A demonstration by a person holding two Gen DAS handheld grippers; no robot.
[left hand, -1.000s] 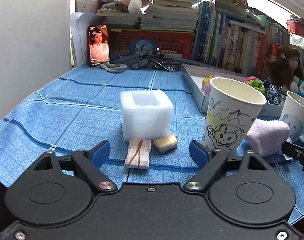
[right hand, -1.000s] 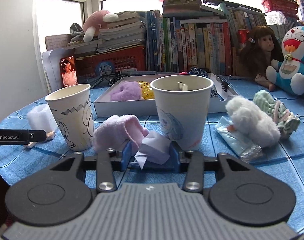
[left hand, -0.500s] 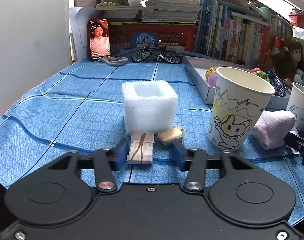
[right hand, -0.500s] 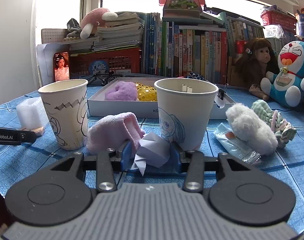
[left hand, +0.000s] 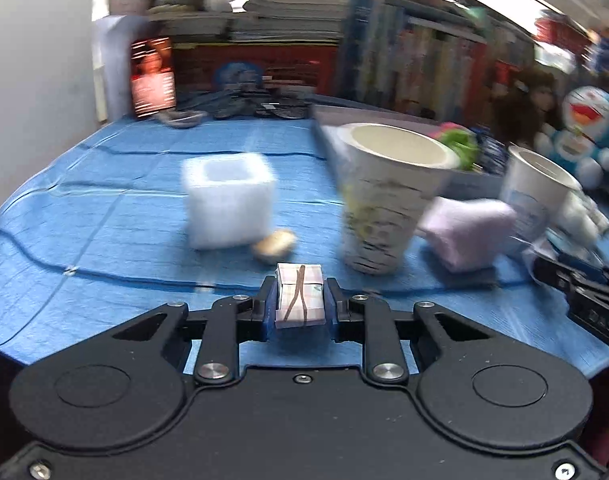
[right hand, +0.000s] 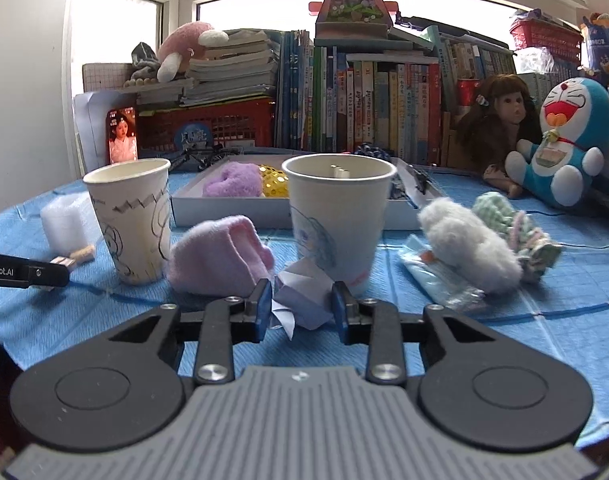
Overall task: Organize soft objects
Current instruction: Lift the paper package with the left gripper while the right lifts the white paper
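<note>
My left gripper [left hand: 299,306] is shut on a small folded bundle tied with a rubber band [left hand: 299,295] and holds it above the blue cloth. It also shows in the right wrist view [right hand: 62,261]. My right gripper [right hand: 302,308] is shut on a crumpled lilac paper piece [right hand: 304,298] in front of a paper cup with a blue drawing [right hand: 336,220]. A second paper cup with black drawings [left hand: 384,200] stands left of it. A pink sock [right hand: 220,256] lies between the cups. A white foam block [left hand: 228,200] and a small tan piece [left hand: 274,243] sit ahead of my left gripper.
A shallow white tray [right hand: 224,210] holds a purple fluffy item and a yellow ball. A white fluffy item [right hand: 468,248], a green knit piece [right hand: 516,224] and a plastic packet lie at the right. Books, a doll and a Doraemon plush [right hand: 564,148] line the back.
My left gripper closed on the tied bundle, lifted it off the cloth and swung right; its view is blurred. My right gripper stays shut on the lilac paper.
</note>
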